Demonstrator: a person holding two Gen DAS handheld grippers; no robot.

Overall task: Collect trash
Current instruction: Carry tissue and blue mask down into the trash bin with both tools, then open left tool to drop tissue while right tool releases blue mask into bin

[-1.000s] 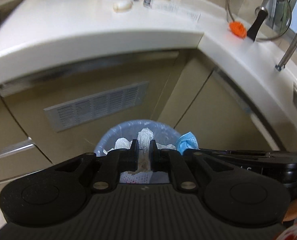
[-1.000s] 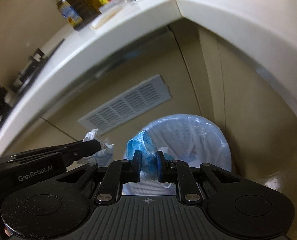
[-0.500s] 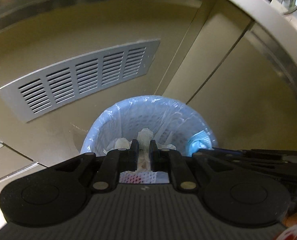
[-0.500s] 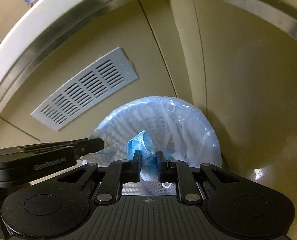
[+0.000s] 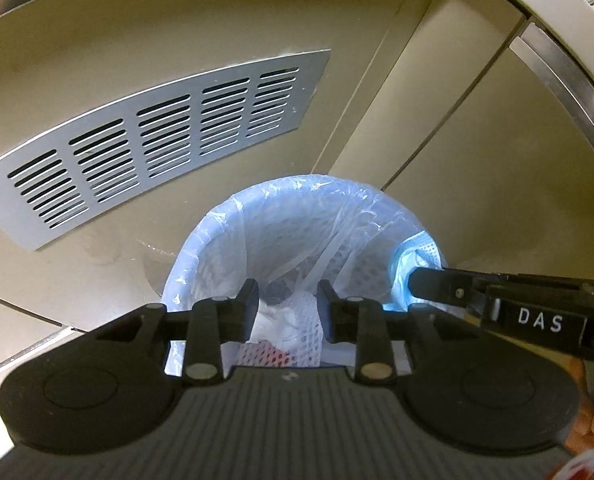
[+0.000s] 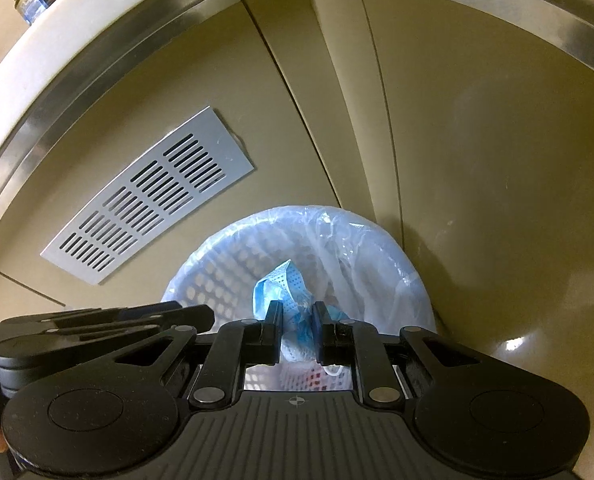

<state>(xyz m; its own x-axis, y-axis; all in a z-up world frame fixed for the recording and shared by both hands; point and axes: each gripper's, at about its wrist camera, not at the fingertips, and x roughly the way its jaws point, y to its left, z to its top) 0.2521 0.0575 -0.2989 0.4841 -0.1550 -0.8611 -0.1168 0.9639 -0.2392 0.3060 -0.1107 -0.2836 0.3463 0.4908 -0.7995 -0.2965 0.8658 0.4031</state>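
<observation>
My right gripper (image 6: 297,320) pinches the soft, light mask (image 6: 285,292) over the bin (image 6: 377,240); my left gripper (image 5: 287,298) hangs open.

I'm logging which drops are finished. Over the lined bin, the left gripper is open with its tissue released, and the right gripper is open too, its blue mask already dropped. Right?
Not quite. The left gripper is open over the bin, but the right gripper is shut on the blue mask, which hangs between its fingers above the bin. The right wrist view shows it.
</observation>
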